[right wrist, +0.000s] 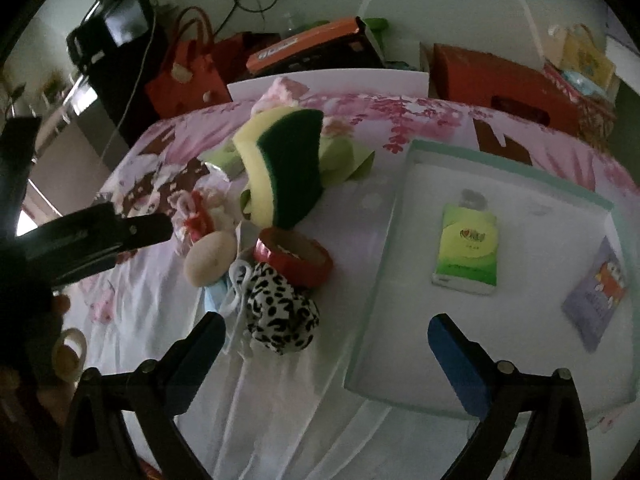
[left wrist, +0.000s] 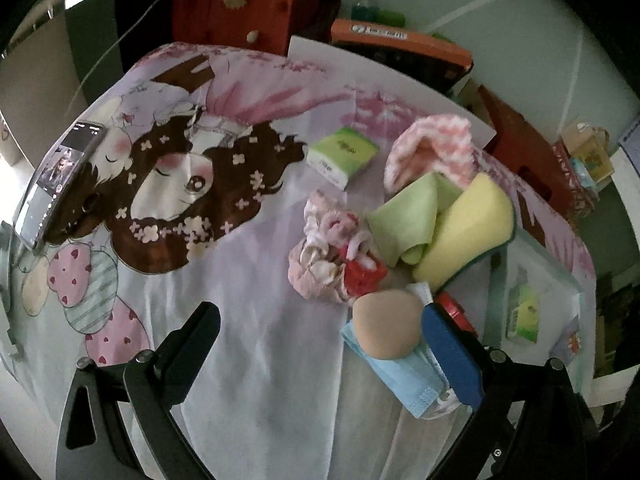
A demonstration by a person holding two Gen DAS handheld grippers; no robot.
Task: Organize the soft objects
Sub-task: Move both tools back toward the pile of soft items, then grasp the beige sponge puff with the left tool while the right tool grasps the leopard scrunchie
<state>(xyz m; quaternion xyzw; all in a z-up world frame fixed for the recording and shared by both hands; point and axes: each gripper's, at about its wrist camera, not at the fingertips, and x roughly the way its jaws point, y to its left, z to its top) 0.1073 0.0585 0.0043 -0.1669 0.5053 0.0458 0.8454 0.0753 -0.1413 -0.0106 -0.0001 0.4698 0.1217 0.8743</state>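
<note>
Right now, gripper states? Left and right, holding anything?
Left gripper: open, holding nothing; its fingers hover over the cloth beside the beige puff.
Right gripper: open, empty, over the edge of the clear tray.

Both wrist cameras are looking down closely from the near side, sharing the yellow sponge (left wrist: pixel 466 228) (right wrist: pixel 280 172) and the tray (left wrist: pixel 576 292) (right wrist: pixel 376 264).

Left gripper (left wrist: pixel 328 340) and right gripper (right wrist: pixel 328 348) both hover with jaws spread wide, holding nothing
</note>
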